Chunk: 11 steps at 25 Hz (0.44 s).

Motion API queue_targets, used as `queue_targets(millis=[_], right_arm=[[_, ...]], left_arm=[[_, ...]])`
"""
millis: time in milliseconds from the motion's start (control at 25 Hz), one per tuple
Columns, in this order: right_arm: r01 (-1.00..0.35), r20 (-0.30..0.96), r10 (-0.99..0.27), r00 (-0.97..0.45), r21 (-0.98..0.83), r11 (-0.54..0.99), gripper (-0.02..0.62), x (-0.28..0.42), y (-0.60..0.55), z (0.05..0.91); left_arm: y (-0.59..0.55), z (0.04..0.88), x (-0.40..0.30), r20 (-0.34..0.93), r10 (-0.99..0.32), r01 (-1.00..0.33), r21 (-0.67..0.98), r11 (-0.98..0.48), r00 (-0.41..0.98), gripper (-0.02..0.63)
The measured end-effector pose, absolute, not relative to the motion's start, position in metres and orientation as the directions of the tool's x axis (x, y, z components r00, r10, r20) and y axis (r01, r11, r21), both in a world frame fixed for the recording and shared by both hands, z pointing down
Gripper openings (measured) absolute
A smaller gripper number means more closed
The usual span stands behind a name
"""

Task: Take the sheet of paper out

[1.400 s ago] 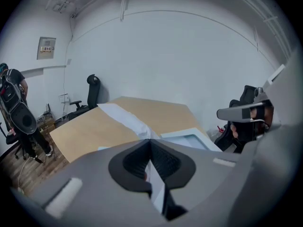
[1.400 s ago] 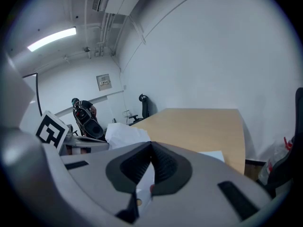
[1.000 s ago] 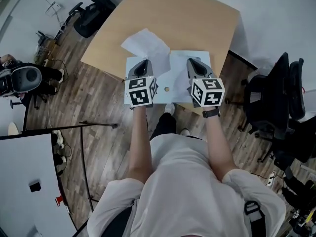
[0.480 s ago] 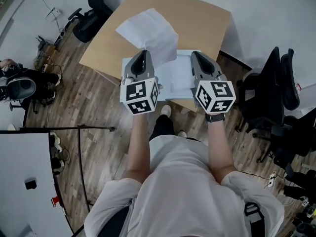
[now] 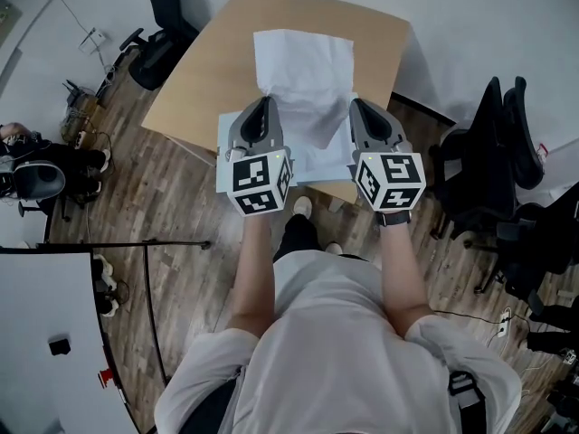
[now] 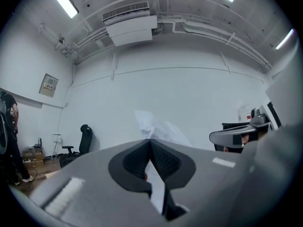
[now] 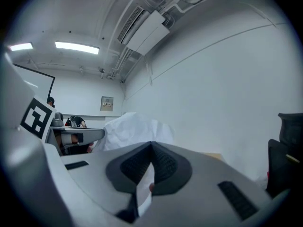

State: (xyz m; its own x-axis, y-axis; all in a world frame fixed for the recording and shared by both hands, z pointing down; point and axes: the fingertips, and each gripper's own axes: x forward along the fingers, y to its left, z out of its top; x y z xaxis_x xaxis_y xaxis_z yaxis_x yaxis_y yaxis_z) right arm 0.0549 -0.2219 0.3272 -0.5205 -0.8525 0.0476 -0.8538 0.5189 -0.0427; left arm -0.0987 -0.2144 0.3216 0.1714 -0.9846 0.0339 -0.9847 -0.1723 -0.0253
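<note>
The white sheet of paper (image 5: 303, 70) hangs crumpled in the air over the wooden table (image 5: 213, 61), stretched between both grippers. My left gripper (image 5: 265, 103) is shut on its near left edge. My right gripper (image 5: 359, 105) is shut on its near right edge. In the left gripper view the jaws (image 6: 150, 141) pinch a strip of paper, and the sheet (image 6: 154, 126) rises just beyond them. The right gripper view shows the same: jaws (image 7: 151, 145) closed on paper, the sheet (image 7: 132, 129) billowing ahead to the left. A pale flat folder (image 5: 317, 159) lies on the table below.
Black office chairs stand to the right (image 5: 493, 152) and at the table's far left corner (image 5: 161, 34). A person (image 5: 36, 165) sits at the left. A white tabletop (image 5: 45, 333) and a thin black stand (image 5: 149, 242) are at the lower left.
Both grippers have risen away from the table. The sheet, earlier bunched at the left gripper, has swung right and now spreads between both grippers.
</note>
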Motion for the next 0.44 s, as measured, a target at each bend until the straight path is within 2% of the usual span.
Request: queue_targets(millis=[440], right_arm=[[-0.857,0.085,-0.853,-0.515,-0.063,0.512,0.011,0.041,-0.243,0.346]], left_arm=[[-0.241,0.35,-0.111,0.113,-0.972,-0.978,0.052,-0.201,0.206,0.012]])
